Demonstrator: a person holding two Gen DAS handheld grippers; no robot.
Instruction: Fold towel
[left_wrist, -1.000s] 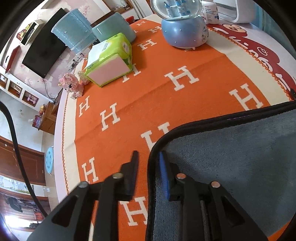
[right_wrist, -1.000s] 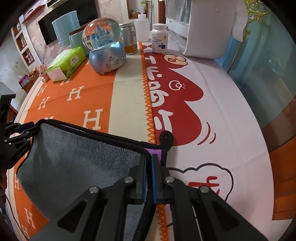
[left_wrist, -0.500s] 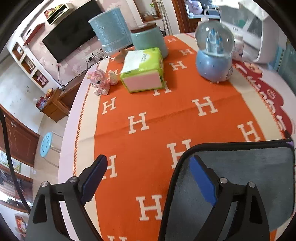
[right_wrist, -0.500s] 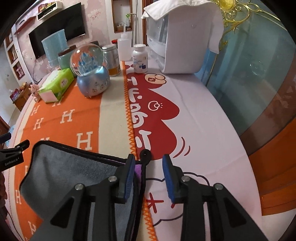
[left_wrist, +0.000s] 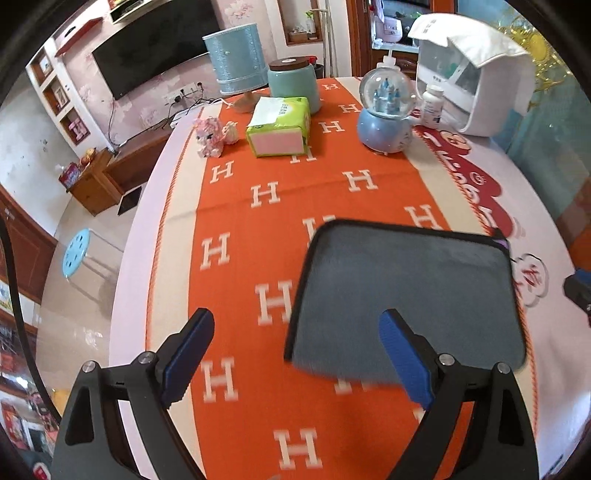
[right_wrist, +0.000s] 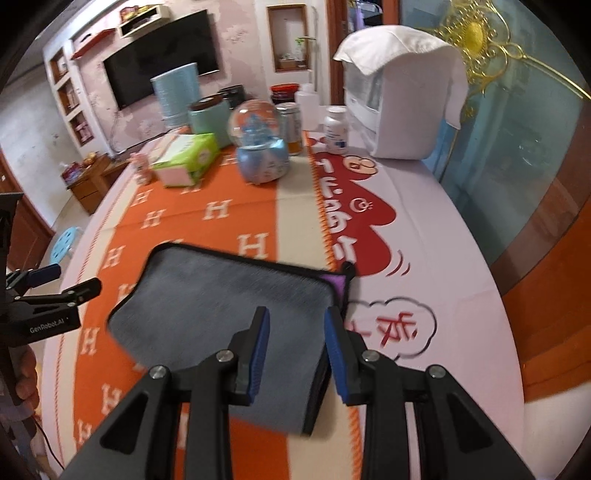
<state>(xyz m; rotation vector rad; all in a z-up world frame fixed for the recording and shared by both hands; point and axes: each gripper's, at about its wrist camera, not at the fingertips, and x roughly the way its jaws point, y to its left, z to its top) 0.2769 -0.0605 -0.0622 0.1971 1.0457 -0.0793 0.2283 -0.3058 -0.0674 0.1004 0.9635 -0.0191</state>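
Note:
A grey towel (left_wrist: 406, 295) with black trim lies folded flat on the orange tablecloth; it also shows in the right wrist view (right_wrist: 229, 314), with a purple layer peeking out at its far right corner. My left gripper (left_wrist: 295, 354) is wide open and empty, raised above the towel's near left corner. My right gripper (right_wrist: 295, 339) is open and empty, raised above the towel's near right edge. The left gripper also shows at the left edge of the right wrist view (right_wrist: 55, 280).
At the back of the table stand a tissue box (left_wrist: 279, 125), a snow globe (left_wrist: 386, 110), a teal jar (left_wrist: 293, 88), a blue lamp (left_wrist: 240, 66), a pill bottle (left_wrist: 432, 107), a white appliance (left_wrist: 472, 81) and pink toys (left_wrist: 210, 134). The table edge runs along the left.
Both grippers opened and let go of the towel's corners, then rose and pulled back. The towel now lies flat and folded on the table.

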